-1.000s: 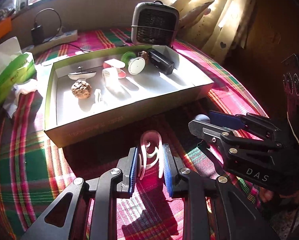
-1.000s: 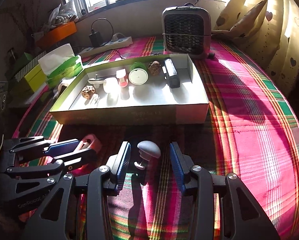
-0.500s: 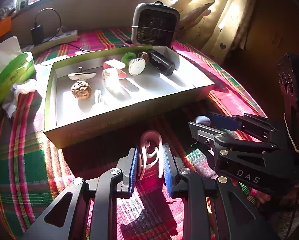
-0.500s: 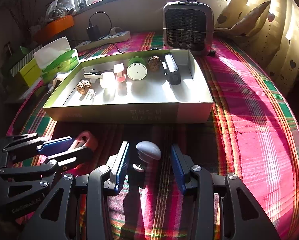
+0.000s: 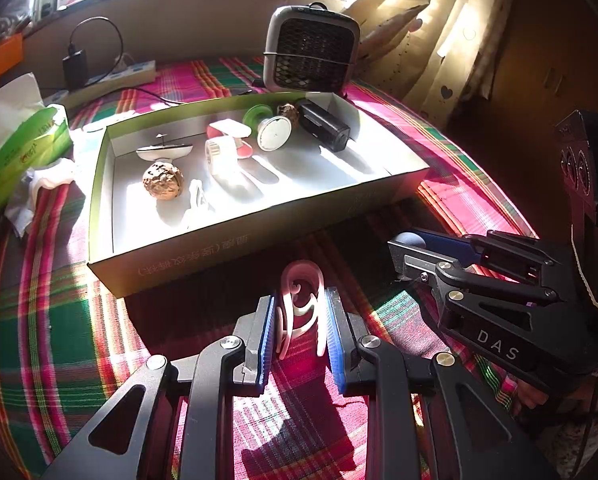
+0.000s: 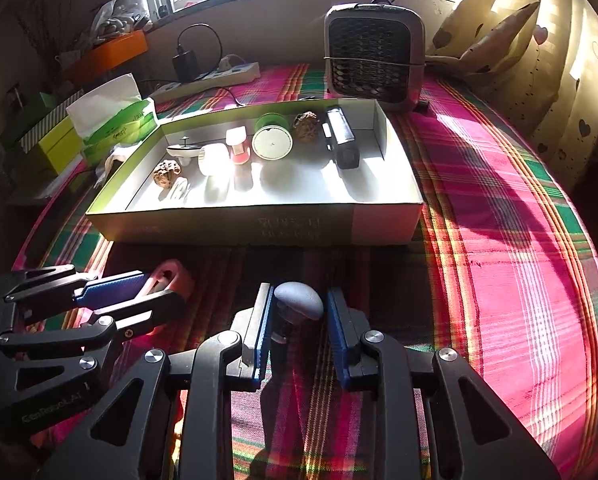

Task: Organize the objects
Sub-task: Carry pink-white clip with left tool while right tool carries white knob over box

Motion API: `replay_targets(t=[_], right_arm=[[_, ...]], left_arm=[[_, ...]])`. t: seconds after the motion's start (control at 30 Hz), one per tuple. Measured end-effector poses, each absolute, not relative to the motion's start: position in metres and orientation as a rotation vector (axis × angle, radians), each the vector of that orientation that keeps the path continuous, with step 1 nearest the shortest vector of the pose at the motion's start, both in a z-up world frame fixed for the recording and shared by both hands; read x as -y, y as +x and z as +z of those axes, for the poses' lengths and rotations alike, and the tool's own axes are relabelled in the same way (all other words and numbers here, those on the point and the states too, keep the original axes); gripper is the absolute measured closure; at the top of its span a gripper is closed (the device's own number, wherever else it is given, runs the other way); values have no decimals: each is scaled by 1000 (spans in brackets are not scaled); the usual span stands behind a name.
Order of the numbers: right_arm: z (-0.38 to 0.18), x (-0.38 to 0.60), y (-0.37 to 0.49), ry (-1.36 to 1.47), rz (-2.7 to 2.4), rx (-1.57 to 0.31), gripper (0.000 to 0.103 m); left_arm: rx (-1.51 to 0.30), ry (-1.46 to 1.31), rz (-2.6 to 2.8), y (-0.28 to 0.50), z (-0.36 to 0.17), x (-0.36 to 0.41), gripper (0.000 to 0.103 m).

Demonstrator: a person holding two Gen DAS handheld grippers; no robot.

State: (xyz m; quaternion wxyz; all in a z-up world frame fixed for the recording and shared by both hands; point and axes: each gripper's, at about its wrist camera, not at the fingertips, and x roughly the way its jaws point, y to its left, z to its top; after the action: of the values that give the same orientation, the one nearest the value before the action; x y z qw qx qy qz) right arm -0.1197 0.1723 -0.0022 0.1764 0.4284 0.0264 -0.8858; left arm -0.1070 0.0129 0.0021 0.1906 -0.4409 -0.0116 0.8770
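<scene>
1. Between the blue pads of the left gripper [image 5: 301,322] sits a pink scroll-shaped clip [image 5: 301,304]; the jaws are narrow and closed against both of its sides, its rounded end pointing toward the box; whether it is lifted off the plaid tablecloth [image 5: 51,320] cannot be told
2. Just right of it, the right gripper [image 6: 299,320] has its jaws narrow around a grey mushroom-shaped knob [image 6: 299,301]; both pads meet the knob's cap; its stem points down and back between the fingers
3. Beyond both grippers lies a shallow cardboard box [image 6: 259,228] with a green rim and white floor, well apart from the clip and the knob
4. Inside the box, along the far side: a black rectangular device [image 6: 341,142], a walnut [image 6: 306,121], a green round tin [image 6: 272,138], a red-and-white piece [image 6: 237,146], a white cylinder [image 6: 213,159]; nearer the left end a small white boat model [image 6: 184,150], a second walnut [image 6: 167,173] and a white clip [image 6: 180,192]
5. Behind the box stands a small grey heater [image 6: 375,52]; a green tissue pack [image 6: 115,116] and a power strip [image 6: 223,74] lie to the left
</scene>
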Motion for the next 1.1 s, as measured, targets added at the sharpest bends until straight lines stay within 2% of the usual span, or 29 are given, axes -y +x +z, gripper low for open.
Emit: replay_targets(t=[1.1], right_arm=[[1,-175,-117,1185,-2494,-42,79]], left_arm=[[3,-1227,2479,-106,7,-12,82]])
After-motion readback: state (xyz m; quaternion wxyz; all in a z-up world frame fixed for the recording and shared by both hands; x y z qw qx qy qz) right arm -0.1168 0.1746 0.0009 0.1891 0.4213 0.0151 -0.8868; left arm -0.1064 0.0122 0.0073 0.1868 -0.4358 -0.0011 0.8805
